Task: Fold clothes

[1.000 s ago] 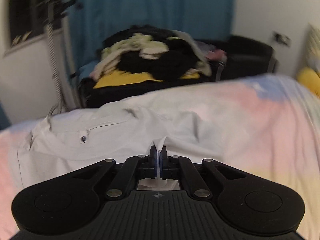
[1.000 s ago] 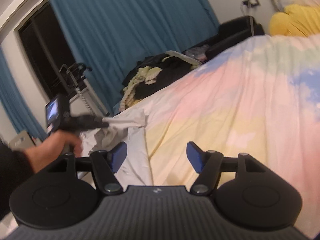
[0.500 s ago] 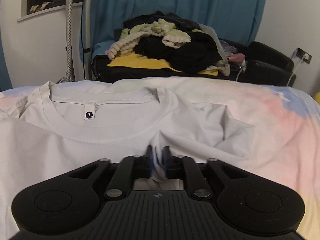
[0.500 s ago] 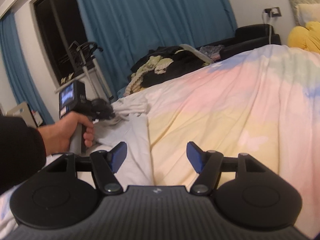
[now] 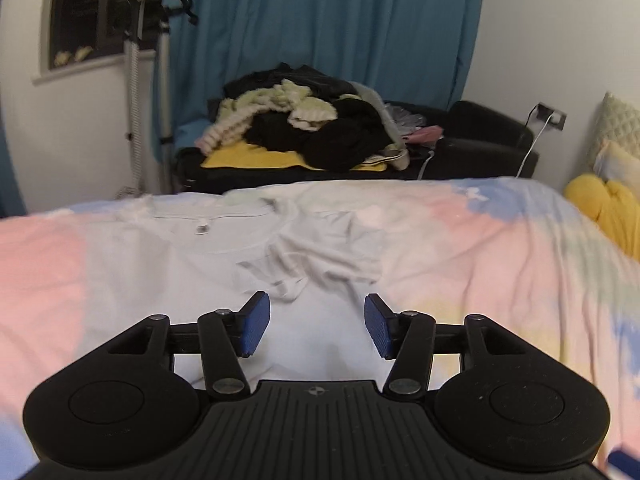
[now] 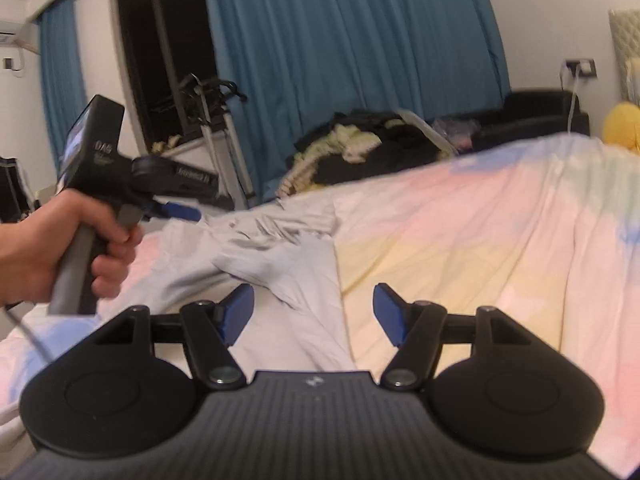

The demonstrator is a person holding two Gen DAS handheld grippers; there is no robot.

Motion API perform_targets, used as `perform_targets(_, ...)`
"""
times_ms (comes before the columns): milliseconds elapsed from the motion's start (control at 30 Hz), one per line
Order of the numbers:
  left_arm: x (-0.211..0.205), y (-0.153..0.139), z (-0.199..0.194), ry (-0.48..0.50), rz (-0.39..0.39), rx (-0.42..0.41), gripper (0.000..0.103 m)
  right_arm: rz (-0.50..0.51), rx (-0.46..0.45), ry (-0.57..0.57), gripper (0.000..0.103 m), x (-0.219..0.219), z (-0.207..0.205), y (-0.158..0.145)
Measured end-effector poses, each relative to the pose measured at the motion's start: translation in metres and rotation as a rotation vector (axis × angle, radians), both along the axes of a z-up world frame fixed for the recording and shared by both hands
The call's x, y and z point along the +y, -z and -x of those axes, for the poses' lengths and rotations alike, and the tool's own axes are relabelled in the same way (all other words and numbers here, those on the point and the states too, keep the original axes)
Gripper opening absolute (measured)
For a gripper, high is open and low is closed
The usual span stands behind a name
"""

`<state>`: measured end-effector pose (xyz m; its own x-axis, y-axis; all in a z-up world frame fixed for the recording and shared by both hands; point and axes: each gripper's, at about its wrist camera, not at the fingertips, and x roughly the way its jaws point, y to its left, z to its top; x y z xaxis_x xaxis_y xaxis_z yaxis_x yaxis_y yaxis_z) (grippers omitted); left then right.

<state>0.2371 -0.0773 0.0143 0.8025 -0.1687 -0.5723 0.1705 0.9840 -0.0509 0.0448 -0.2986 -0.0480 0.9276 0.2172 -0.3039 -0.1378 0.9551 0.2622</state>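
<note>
Currently on the bed (image 5: pixel 500 264): white T-shirt (image 5: pixel 224 264) spread flat over the pastel cover, collar toward the far edge, small neck label (image 5: pixel 201 230) facing up. One sleeve (image 5: pixel 320 256) bunched and folded inward across the chest area, wrinkled, lying loose.

Left gripper (image 5: pixel 316 326) hovering above the shirt's body, nearer the bed's near edge than the crumpled sleeve. Jaws opening, blue pads (image 5: pixel 253 330) well apart, nothing pinched between them; only flat shirt fabric seen below through the gap.

Right gripper (image 6: pixel 314 318) also wide, blue pads spread, no cloth gripped. Positioned over the shirt's right-hand side edge, where white fabric (image 6: pixel 288 280) meets the yellow-pink patch of the cover. Shirt edge running under the gap toward the camera.

From the right wrist view: left hand (image 6: pixel 60 248) wrapped around the grey handle of the left gripper (image 6: pixel 180 212), off toward the bed's left side, blue fingertip pointing at the rumpled sleeve; blurred.

Beyond the far edge of the bed: dark sofa (image 5: pixel 472 148) heaped with a pile of clothes (image 5: pixel 304 120), black, cream and yellow. Teal curtain (image 5: pixel 320 20) behind. Yellow cushion (image 5: pixel 604 208) at the bed's right edge.
</note>
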Motion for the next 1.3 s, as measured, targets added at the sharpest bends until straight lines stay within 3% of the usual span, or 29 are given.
perform_targets(233, 0.030, -0.013, 0.094, -0.028, 0.019, -0.044, 0.057, 0.007, -0.048, -0.043, 0.066, 0.005, 0.027, -0.023)
perform_targets(467, 0.035, 0.009, 0.178, -0.023, 0.018, -0.025, 0.057, -0.015, -0.077, -0.083, 0.066, 0.005, 0.051, -0.039)
perform_targets(667, 0.026, 0.030, 0.238, 0.036, 0.050, -0.096, 0.057, -0.024, -0.093, -0.084, 0.067, 0.001, 0.080, -0.052)
perform_targets(800, 0.014, 0.033, 0.255, 0.101, 0.091, -0.094, 0.069, -0.066, -0.075, -0.032, 0.072, -0.017, 0.088, -0.058)
perform_targets(967, -0.017, 0.049, 0.268, 0.252, 0.183, -0.031, 0.070, -0.093, -0.098, 0.069, 0.087, -0.046, 0.086, -0.073)
perform_targets(1133, -0.062, 0.069, 0.268, 0.371, 0.165, 0.022, 0.069, -0.118, -0.054, 0.127, 0.090, -0.071, 0.081, -0.066)
perform_targets(1300, -0.097, 0.094, 0.257, 0.440, 0.159, 0.081, 0.067, -0.139, -0.074, 0.163, 0.091, -0.086, 0.082, -0.062)
